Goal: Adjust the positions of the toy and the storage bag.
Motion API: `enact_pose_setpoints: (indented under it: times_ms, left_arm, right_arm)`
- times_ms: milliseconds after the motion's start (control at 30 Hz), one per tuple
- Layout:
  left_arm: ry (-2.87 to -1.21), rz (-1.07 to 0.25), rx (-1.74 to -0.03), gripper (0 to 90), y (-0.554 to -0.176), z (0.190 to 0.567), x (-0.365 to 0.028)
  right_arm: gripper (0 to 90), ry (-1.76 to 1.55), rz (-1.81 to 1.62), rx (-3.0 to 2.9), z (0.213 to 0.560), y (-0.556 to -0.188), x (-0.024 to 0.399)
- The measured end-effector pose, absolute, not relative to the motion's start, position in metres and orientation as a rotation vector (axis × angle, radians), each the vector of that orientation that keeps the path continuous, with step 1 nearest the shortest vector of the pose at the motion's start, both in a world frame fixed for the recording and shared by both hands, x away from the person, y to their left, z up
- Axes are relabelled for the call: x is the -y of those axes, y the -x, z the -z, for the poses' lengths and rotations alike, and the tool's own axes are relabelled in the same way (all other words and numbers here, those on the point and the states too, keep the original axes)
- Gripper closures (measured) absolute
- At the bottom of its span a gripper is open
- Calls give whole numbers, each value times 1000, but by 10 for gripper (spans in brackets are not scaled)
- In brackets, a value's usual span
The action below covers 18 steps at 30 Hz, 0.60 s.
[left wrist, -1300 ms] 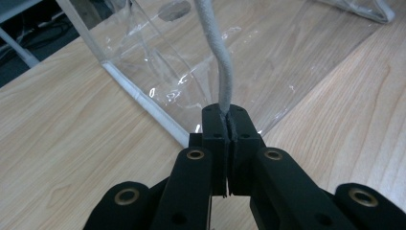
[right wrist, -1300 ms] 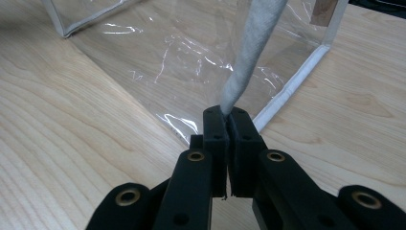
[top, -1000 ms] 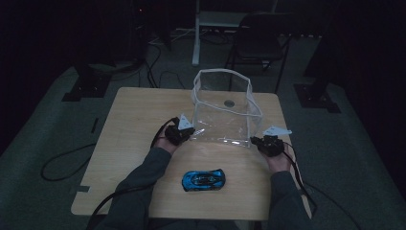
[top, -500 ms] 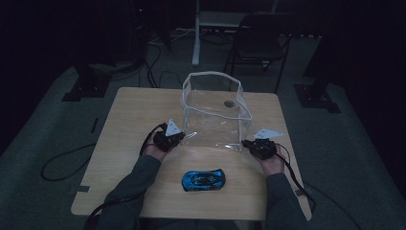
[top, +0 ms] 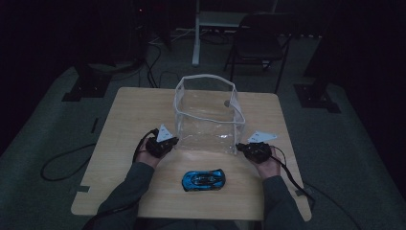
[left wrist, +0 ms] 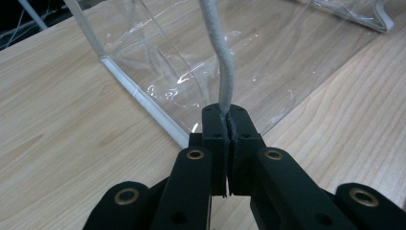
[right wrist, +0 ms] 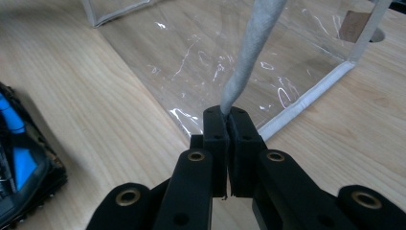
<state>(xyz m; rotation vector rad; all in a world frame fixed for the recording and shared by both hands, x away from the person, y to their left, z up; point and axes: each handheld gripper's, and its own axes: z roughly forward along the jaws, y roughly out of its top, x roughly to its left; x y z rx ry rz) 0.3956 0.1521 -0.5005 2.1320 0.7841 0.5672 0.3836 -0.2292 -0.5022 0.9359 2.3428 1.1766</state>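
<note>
A clear plastic bag with white trim stands open on the wooden table. My left gripper is shut on the white rim cord at the bag's near left corner, with its tips pinching the cord. At the bag's near right corner, my right gripper is shut on the rim trim in the same way, its tips pressed together around it. A blue toy car lies on the table in front of the bag, between my two forearms. The car also sits at the left edge of the right gripper view.
A small brown tag sits on the bag's far wall. Beyond the table stand a dark chair and a desk leg. Cables trail over the floor at the left. The table's front edge is close behind the car.
Both hands have drawn the bag to the left and a little nearer the person, both grippers staying shut on its rim. The blue car has not moved.
</note>
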Motion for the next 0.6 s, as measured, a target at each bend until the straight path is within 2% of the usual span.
enact_pose_setpoints:
  times_ms: [600]
  left_arm:
    - [-2123, -562, -790, 879, -380, 501, -160]
  right_arm:
    - [879, -900, -1205, -2368, 505, -367, 225]
